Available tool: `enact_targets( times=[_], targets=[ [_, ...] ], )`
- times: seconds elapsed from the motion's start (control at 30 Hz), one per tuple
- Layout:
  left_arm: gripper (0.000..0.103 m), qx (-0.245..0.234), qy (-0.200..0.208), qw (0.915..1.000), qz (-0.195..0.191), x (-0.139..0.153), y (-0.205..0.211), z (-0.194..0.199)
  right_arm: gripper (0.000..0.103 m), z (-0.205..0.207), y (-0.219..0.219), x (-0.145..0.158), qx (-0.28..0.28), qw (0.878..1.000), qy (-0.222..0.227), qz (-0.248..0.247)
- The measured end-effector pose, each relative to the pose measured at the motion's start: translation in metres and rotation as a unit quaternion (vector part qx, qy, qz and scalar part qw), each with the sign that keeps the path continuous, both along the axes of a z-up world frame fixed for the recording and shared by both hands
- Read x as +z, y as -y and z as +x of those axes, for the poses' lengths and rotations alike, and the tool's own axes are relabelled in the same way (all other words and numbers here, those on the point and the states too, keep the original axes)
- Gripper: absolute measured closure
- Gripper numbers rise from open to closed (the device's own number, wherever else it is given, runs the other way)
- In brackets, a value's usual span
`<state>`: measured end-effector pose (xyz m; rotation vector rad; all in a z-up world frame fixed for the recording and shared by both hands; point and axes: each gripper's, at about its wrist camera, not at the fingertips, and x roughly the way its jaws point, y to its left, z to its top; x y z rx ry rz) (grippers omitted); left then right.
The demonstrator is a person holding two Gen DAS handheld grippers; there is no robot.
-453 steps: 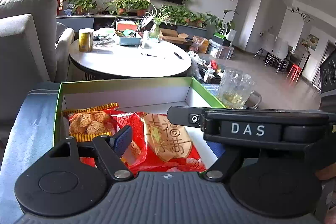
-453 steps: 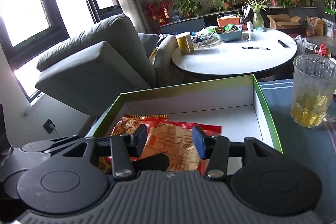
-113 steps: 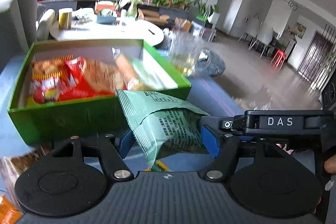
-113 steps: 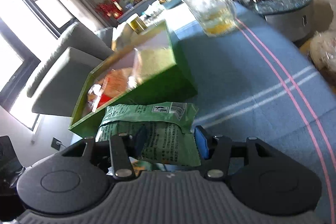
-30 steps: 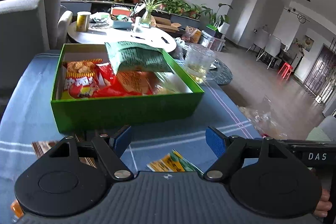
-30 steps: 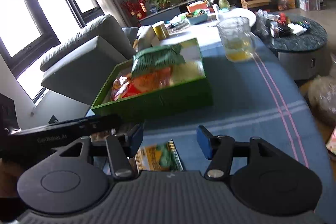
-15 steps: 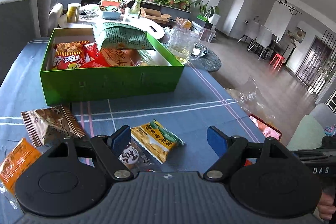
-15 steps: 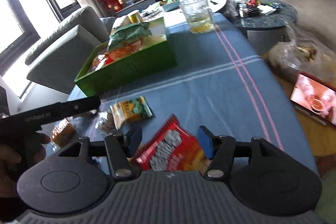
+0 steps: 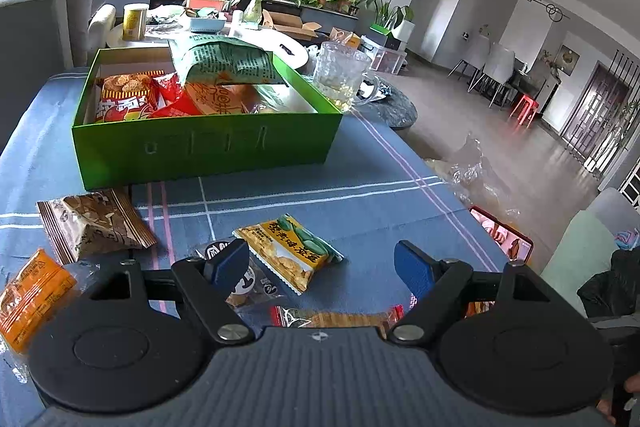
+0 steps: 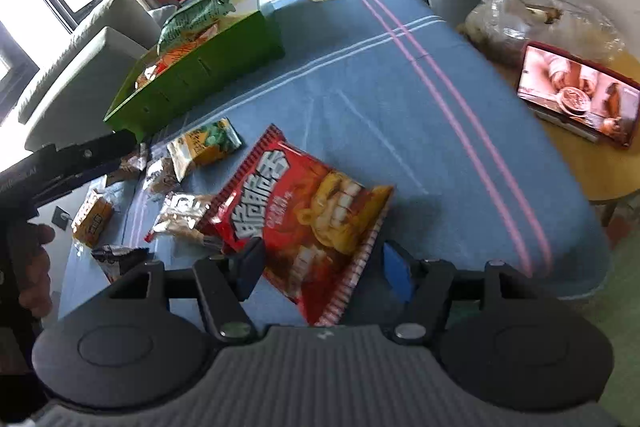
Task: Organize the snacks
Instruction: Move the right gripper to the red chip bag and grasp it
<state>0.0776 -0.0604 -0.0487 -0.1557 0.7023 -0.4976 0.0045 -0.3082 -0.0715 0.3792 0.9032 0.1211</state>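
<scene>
One red snack bag (image 10: pixel 304 215) lies near the worktop's (image 10: pixel 400 99) front edge, between your right gripper's (image 10: pixel 324 271) opening jaws, unpinched. It looks light, crinkly, slippery: grip its bottom seam. Left gripper (image 9: pixel 320 267) wide, empty.

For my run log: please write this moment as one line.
left gripper: open, empty | right gripper: opening around red bag | green box: partly filled
</scene>
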Motion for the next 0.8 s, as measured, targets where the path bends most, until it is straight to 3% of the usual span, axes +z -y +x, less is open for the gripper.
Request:
enact_targets(
  times=[0.8],
  targets=[
    [0.025, -0.011, -0.009, 0.9999, -0.002, -0.009, -0.012, 0.008, 0.042, 0.059, -0.029, -0.004, 0.035, 0.999, 0.032, 0.015]
  ],
)
